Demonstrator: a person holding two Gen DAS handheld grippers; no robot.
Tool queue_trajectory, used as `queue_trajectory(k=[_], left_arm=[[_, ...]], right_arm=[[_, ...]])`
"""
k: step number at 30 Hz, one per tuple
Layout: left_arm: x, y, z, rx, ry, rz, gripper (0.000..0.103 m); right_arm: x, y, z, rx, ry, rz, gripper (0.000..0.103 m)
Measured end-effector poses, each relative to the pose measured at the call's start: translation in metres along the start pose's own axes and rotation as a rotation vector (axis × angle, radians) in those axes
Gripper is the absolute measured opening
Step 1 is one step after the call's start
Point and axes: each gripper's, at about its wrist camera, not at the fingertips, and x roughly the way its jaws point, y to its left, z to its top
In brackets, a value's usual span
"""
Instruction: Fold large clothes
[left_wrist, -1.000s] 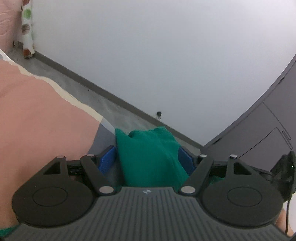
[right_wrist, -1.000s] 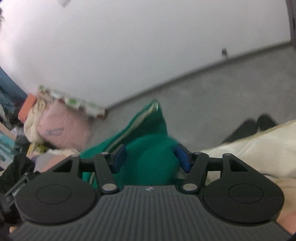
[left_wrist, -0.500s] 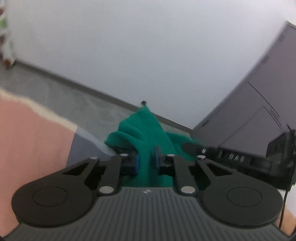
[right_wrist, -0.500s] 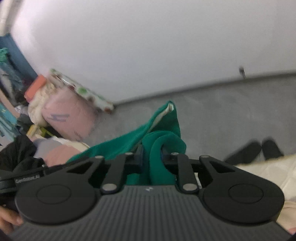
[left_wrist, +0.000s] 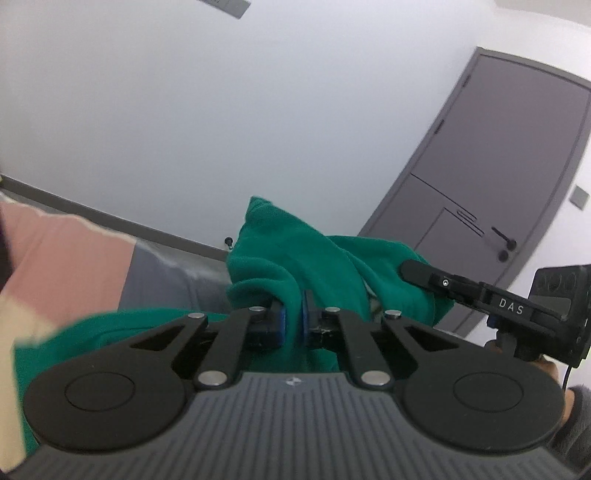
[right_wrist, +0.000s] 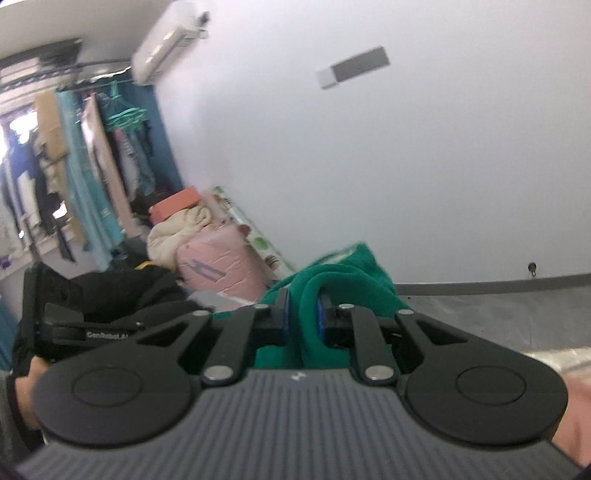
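On my left wrist camera, my left gripper (left_wrist: 291, 320) has just closed and its blue pads are clamped on a fold of the green garment (left_wrist: 314, 254), which bunches up above the fingers in front of the white wall (left_wrist: 258, 110) and grey door (left_wrist: 498, 177), with my right gripper (left_wrist: 461, 288) pinching the same cloth at the right. On my right wrist camera, my right gripper (right_wrist: 303, 319) has likewise just closed on a thick roll of the garment (right_wrist: 343, 277), held up off the grey floor (right_wrist: 498, 310), with the left gripper (right_wrist: 85, 332) at the left edge.

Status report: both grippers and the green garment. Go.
Left gripper shut on green garment. Right gripper shut on it too, jaws just closed. Garment bunched between both. Nothing in the way.
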Motion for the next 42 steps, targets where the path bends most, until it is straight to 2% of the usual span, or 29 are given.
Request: queue_trajectory(k=[4, 7, 10, 13, 14, 16, 18, 20, 23, 25, 26, 27, 29, 32, 36, 40, 42], left_arm=[[-0.060, -0.040, -0.040, 0.037, 0.008, 0.049, 0.009], [-0.100, -0.069, -0.080, 0.048, 0.047, 0.106, 0.009], [-0.121, -0.088, -0.122, 0.049, 0.089, 0.167, 0.010], [-0.133, -0.097, -0.152, 0.009, 0.104, 0.205, 0.010], [-0.140, -0.099, -0.158, 0.018, 0.100, 0.204, 0.010], [-0.158, -0.104, -0.173, 0.030, 0.079, 0.258, 0.013], [-0.178, -0.111, -0.184, 0.027, 0.071, 0.249, 0.017], [-0.198, -0.111, -0.189, 0.004, 0.044, 0.273, 0.020], [-0.233, -0.117, -0.190, 0.005, 0.014, 0.282, 0.030], [-0.245, -0.128, -0.194, 0.048, 0.027, 0.321, 0.035], [-0.251, -0.141, -0.198, 0.064, 0.035, 0.339, 0.035], [-0.252, -0.144, -0.201, 0.068, 0.041, 0.349, 0.035], [-0.242, -0.144, -0.206, 0.059, 0.063, 0.362, 0.035], [-0.228, -0.137, -0.205, 0.032, 0.074, 0.344, 0.035], [-0.212, -0.124, -0.202, 0.051, 0.090, 0.366, 0.035], [-0.213, -0.109, -0.201, 0.016, 0.076, 0.359, 0.035], [-0.212, -0.107, -0.203, 0.038, 0.083, 0.367, 0.035]], right_arm=[[-0.048, 0.033, -0.021, -0.006, 0.011, -0.004, 0.017], [-0.081, 0.060, -0.046, -0.027, 0.035, -0.022, 0.017], [-0.108, 0.077, -0.076, -0.016, 0.082, -0.057, 0.019], [-0.127, 0.089, -0.099, -0.010, 0.122, -0.097, 0.019], [-0.131, 0.090, -0.106, 0.008, 0.136, -0.110, 0.019], [-0.139, 0.086, -0.121, 0.044, 0.167, -0.135, 0.019], [-0.145, 0.080, -0.134, 0.086, 0.193, -0.158, 0.019], [-0.151, 0.083, -0.144, 0.089, 0.202, -0.179, 0.019], [-0.153, 0.087, -0.142, 0.076, 0.188, -0.188, 0.019], [-0.156, 0.091, -0.139, 0.089, 0.174, -0.196, 0.023], [-0.158, 0.093, -0.139, 0.100, 0.167, -0.200, 0.037], [-0.159, 0.094, -0.137, 0.111, 0.161, -0.198, 0.052], [-0.160, 0.098, -0.136, 0.116, 0.145, -0.190, 0.061], [-0.158, 0.110, -0.131, 0.081, 0.118, -0.203, 0.061], [-0.145, 0.124, -0.117, 0.027, 0.098, -0.190, 0.077], [-0.114, 0.138, -0.095, -0.031, 0.050, -0.209, 0.078], [-0.095, 0.140, -0.087, -0.016, 0.032, -0.230, 0.078]])
